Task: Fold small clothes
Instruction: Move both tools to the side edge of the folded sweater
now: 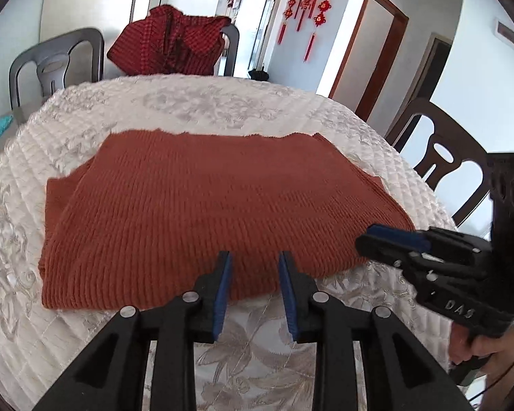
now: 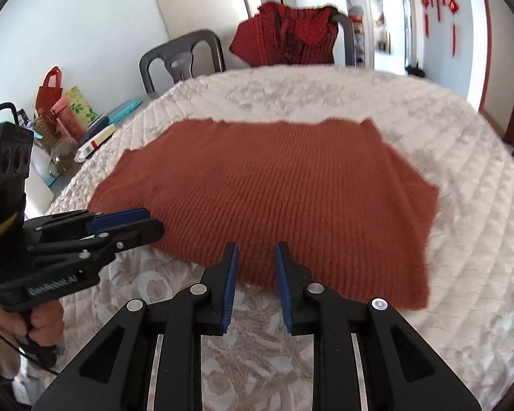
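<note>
Lying folded on quilted table [image 1: 222, 102], rust knit garment [image 1: 205, 205], left hand-held gripper [image 1: 253, 257] and right hand-held gripper [image 2: 256, 248] narrowly parted, empty.

Counted one rust knit garment [image 1: 219, 205] on one quilted table [image 1: 195, 102]. Also counted two grippers, left [image 1: 253, 263] and right [image 2: 256, 255]. Around them: three chairs [image 1: 56, 65], one red checked garment [image 1: 169, 42].

A home dining room is indicated by a quilted round table [image 1: 222, 102], dining chairs [image 1: 56, 65] and red wall ornaments [image 1: 308, 3] at the far side.
</note>
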`<control>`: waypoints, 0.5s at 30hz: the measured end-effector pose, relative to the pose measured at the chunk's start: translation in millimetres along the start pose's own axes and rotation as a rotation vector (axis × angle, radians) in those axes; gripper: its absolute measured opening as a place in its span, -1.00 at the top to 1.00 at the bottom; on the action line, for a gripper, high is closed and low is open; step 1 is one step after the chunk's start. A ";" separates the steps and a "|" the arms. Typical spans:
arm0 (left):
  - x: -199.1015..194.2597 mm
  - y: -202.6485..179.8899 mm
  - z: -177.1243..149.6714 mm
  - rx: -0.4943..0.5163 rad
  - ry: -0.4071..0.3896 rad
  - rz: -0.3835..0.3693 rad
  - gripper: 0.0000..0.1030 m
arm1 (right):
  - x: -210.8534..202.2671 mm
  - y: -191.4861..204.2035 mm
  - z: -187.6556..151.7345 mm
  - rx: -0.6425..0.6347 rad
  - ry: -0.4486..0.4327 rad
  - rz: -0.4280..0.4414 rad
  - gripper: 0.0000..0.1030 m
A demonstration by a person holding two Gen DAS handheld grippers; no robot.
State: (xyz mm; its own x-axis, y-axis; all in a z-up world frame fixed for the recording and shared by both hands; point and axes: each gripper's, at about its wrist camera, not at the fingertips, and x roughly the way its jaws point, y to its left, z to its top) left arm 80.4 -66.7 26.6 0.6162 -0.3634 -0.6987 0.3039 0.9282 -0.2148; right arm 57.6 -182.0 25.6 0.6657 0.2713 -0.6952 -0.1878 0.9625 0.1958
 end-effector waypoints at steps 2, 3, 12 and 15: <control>9.9 0.9 -2.8 0.003 0.025 0.011 0.41 | -3.2 -6.5 -1.8 0.023 -0.012 -0.014 0.57; 16.4 3.6 -5.2 -0.004 0.044 0.017 0.41 | -3.2 -11.5 -3.3 0.038 -0.011 -0.030 0.57; -17.7 31.7 -0.5 -0.055 -0.041 0.063 0.41 | -17.1 -43.1 -16.0 0.100 -0.014 -0.085 0.57; -19.7 60.0 -2.5 -0.106 -0.028 0.166 0.41 | -12.6 -50.5 -18.7 0.116 0.003 -0.092 0.57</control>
State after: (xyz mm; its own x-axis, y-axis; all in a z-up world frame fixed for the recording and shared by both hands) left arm 84.7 -3.7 25.8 0.6716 -0.2057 -0.7118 0.1195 0.9782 -0.1699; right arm 45.2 -234.1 11.5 0.6740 0.1823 -0.7158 -0.0412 0.9768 0.2100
